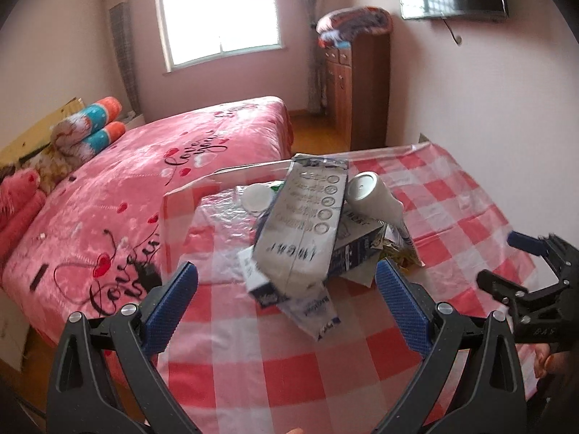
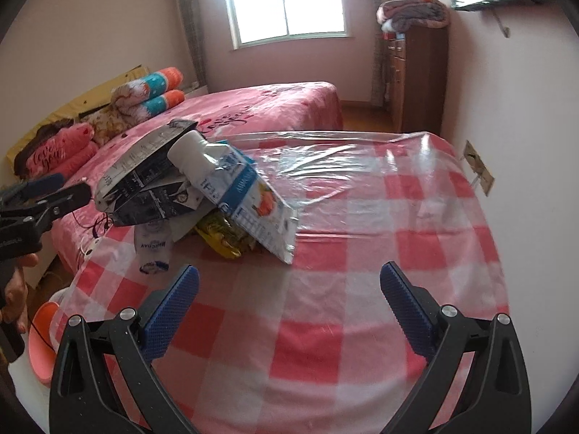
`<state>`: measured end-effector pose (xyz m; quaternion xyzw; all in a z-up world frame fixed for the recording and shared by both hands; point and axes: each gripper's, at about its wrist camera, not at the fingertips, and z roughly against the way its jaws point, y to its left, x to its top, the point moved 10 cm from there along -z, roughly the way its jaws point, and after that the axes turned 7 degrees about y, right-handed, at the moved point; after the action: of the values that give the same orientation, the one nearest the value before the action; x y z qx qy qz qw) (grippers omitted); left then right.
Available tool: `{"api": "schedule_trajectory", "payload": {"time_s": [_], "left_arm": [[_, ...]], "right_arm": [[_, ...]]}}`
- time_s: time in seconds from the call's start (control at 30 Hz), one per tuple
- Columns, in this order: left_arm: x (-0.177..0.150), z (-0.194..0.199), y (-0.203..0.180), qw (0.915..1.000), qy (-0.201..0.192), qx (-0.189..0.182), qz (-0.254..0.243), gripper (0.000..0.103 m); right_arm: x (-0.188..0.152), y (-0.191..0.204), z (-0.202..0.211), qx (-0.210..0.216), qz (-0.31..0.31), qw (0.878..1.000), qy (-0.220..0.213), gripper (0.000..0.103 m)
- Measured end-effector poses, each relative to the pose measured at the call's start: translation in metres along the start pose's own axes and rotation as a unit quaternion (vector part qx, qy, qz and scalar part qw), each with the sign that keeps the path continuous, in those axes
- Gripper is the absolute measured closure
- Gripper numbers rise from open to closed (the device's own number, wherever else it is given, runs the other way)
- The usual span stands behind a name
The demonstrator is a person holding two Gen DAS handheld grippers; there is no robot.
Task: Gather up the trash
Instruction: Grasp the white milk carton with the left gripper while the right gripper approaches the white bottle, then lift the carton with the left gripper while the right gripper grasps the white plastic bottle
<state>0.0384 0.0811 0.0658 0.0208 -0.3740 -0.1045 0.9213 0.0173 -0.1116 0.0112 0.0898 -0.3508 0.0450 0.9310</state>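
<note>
A trash pile sits on the checked table (image 1: 289, 372). It holds a grey milk carton (image 1: 304, 224) lying on top, a white bottle (image 1: 372, 195), a dark blue carton (image 1: 358, 249), a flattened pouch (image 1: 311, 311) and a yellow wrapper (image 1: 398, 253). My left gripper (image 1: 287, 266) is open, its blue pads either side of the grey carton's near end without touching it. My right gripper (image 2: 289, 269) is open over bare cloth, to the right of the pile: grey carton (image 2: 144, 159), bottle (image 2: 195, 159), tilted blue-white juice carton (image 2: 253, 202).
A pink bed (image 1: 144, 188) runs along the table's left edge. A white bin with an orange-pink liner (image 2: 39, 343) stands on the floor by the table's near left corner. A hand (image 2: 14, 289) holds the left gripper (image 2: 65, 190). The wall lies to the right.
</note>
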Motion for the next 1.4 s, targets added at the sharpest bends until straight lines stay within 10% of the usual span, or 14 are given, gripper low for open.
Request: {"api": "schedule_trajectory", "payload": {"time_s": [0.67,0.77,0.97,1.23,1.4], "left_arm": [[0.025,-0.061,-0.006,0.9984,0.050,-0.015,-0.021,0.018],[0.025,-0.066,-0.006,0.9983,0.053,-0.021,-0.011,0.027],[0.023,-0.068,-0.007,0.9982,0.049,-0.032,0.013,0.035],[0.016,-0.062,-0.006,0.9978,0.040,-0.039,0.036,0.038],[0.008,-0.052,-0.005,0.9969,0.028,-0.050,0.055,0.038]], "right_arm": [[0.041,0.023,-0.072,-0.041,0.061,0.997,-0.020,0.007],[0.045,0.022,-0.077,-0.045,0.061,0.997,-0.024,0.024],[0.050,0.024,-0.086,-0.055,0.070,0.996,-0.031,0.025],[0.051,0.026,-0.084,-0.075,0.088,0.992,-0.050,0.076],[0.045,0.011,-0.080,-0.080,0.077,0.993,-0.051,0.081]]}}
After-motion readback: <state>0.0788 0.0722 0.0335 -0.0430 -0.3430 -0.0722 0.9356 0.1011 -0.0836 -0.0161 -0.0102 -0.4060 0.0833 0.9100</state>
